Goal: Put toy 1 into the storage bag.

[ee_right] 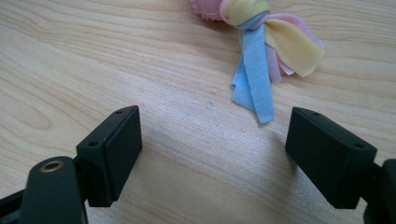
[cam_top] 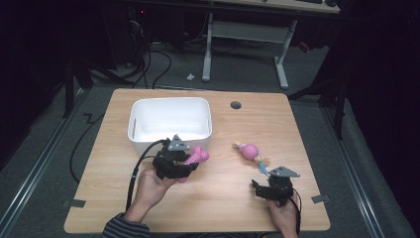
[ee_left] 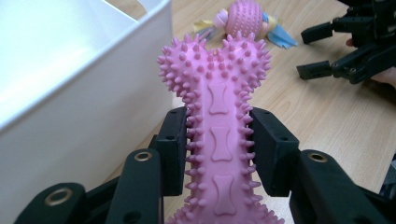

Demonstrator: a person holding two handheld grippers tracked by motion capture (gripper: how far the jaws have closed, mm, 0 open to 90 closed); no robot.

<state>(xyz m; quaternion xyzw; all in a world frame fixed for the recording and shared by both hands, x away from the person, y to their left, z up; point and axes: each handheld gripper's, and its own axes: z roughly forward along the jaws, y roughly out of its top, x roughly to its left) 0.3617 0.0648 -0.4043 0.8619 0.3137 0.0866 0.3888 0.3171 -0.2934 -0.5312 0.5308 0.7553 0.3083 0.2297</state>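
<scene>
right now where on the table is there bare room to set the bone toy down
Bare wood runs right of the bin to the far right corner, and along the near edge between both hands. It is crowded around the ball toy, ahead of the right tool.

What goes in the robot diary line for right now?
left claw: shut on pink bone toy | beside white bin | right claw: open, near ball toy

Left gripper [cam_top: 190, 161]: held near-left of centre, jaws clamped tight on both sides of a load (pads pressed flush against it); left hand [cam_top: 151, 184] wraps the body from below, striped sleeve at the near edge; right gripper [cam_top: 257, 188]: near right, low, jaws spread wide, nothing between; right hand [cam_top: 283, 213] grips its rear.
</scene>
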